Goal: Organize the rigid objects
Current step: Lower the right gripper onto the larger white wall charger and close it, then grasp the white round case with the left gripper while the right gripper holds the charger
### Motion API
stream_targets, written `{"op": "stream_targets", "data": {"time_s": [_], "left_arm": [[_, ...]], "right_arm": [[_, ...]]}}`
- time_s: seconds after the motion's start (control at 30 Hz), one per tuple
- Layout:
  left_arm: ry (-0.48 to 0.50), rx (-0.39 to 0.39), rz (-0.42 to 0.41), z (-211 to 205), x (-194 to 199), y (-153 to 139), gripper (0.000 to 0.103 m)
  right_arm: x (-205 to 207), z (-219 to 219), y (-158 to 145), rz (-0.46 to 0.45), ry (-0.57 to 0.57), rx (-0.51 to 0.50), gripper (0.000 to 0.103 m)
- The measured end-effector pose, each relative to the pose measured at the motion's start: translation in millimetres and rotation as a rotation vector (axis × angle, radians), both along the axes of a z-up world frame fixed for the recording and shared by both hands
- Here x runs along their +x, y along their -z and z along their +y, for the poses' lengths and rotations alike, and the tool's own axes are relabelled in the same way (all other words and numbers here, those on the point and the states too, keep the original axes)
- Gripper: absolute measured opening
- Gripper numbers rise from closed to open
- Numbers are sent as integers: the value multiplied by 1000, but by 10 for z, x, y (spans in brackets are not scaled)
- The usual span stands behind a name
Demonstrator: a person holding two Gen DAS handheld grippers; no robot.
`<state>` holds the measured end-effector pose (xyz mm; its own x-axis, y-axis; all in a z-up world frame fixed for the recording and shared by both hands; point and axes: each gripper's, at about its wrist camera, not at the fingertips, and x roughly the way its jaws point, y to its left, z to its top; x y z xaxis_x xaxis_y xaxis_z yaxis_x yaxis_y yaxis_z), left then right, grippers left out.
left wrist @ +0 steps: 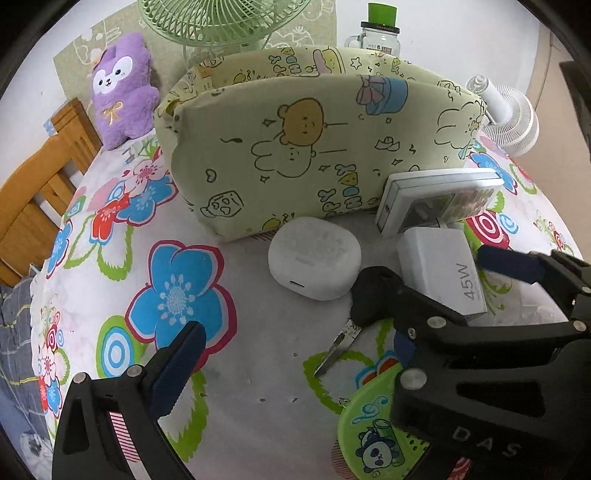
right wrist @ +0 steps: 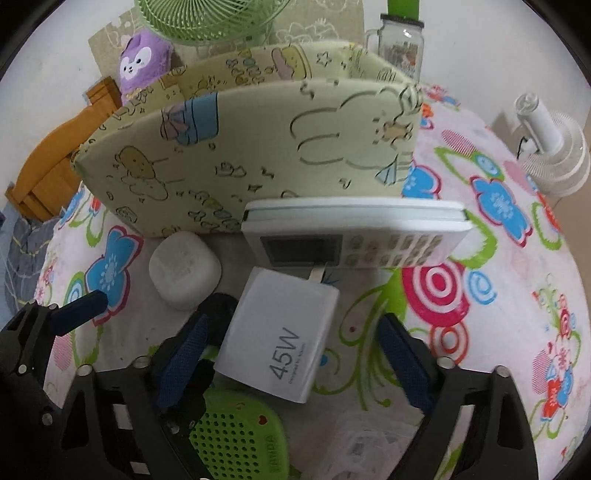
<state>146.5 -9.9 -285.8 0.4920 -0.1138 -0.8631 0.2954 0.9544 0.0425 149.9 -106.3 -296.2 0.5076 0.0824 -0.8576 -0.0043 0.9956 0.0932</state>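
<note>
A white 45W charger (right wrist: 284, 339) lies on the floral cloth between the pads of my right gripper (right wrist: 293, 360). The gripper is open and its pads stand clear of the charger's sides. In the left wrist view the charger (left wrist: 443, 273) sits beside a white earbud case (left wrist: 314, 258) and a black-headed key (left wrist: 340, 339). My left gripper (left wrist: 295, 343) is wide open, low over the cloth, with the key's blade between its fingers and untouched. A white remote (right wrist: 354, 240) leans against the pale green fabric box (right wrist: 240, 155) behind them.
A green perforated item (right wrist: 240, 435) lies just under the right gripper. Behind the box stand a purple plush (left wrist: 118, 85), a green fan (left wrist: 221, 22), a glass jar (left wrist: 380, 33) and a small white fan (left wrist: 506, 110). A wooden chair (left wrist: 40, 173) is at the left.
</note>
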Motion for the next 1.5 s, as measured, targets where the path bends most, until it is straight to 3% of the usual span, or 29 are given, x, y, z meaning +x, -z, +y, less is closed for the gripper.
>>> {"op": "stream_targets", "data": {"time_s": [0.1, 0.2, 0.23, 0.77, 0.97, 1.3, 1.5], "left_arm": [[-3, -6, 3, -9, 8, 11, 103], [-3, -13, 5, -14, 17, 15, 103], [-3, -12, 4, -20, 19, 18, 103], [2, -11, 13, -184, 244, 39, 103], [18, 33, -18, -296, 368, 11, 103], [25, 12, -19, -314, 503, 38, 103], [48, -10, -5, -224, 511, 11, 97]], "right_arm": [[-24, 7, -7, -14, 11, -18, 81], [-57, 22, -28, -28, -14, 3, 59], [-71, 36, -36, -31, -13, -2, 57], [-47, -292, -103, 7, 17, 11, 52], [9, -400, -96, 14, 27, 26, 52], [77, -550, -74, 12, 19, -5, 51], [60, -570, -72, -3, 9, 4, 51]]}}
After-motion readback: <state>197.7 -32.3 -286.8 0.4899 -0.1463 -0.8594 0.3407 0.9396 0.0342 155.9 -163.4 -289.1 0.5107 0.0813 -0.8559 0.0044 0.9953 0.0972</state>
